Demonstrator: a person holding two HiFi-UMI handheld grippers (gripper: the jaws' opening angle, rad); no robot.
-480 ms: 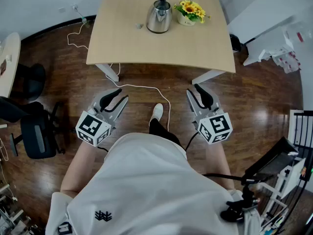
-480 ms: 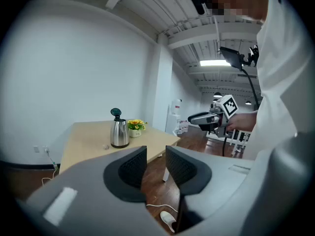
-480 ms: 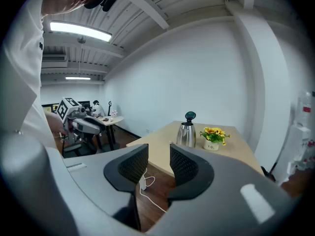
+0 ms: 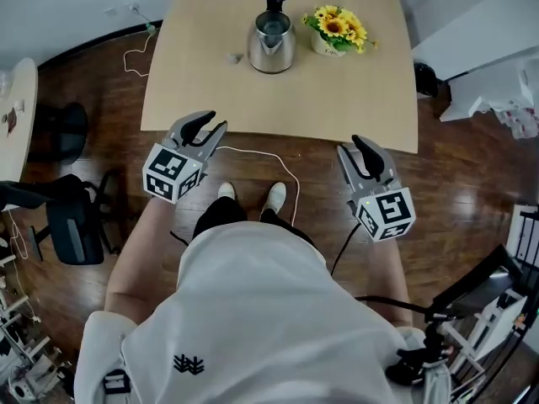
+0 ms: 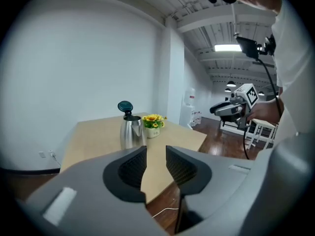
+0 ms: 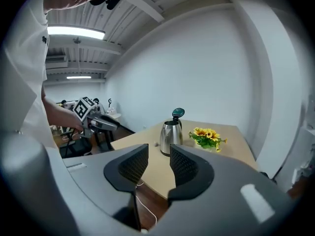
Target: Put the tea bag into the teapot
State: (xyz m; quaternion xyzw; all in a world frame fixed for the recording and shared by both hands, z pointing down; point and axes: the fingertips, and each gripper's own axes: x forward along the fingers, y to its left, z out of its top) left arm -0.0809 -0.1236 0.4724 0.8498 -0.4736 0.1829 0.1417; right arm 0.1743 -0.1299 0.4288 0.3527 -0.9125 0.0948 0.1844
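Nothing done yet: left tongs [image 4: 206,124] and right tongs [image 4: 364,149] were released, empty, mid-frame. Small pale tea bag [image 4: 237,57] lay on tan wooden surface [image 4: 362,99], upper centre, just left of open-lidded steel teapot [image 4: 271,47].

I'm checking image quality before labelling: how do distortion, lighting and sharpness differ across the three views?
Head view: sharp, evenly lit, table edges slightly bowed, soft sheen on the floor. Left gripper view: heavy fisheye, black round vignette, ceiling lamp blown out. Right gripper view: same fisheye and vignette; teapot crisp.
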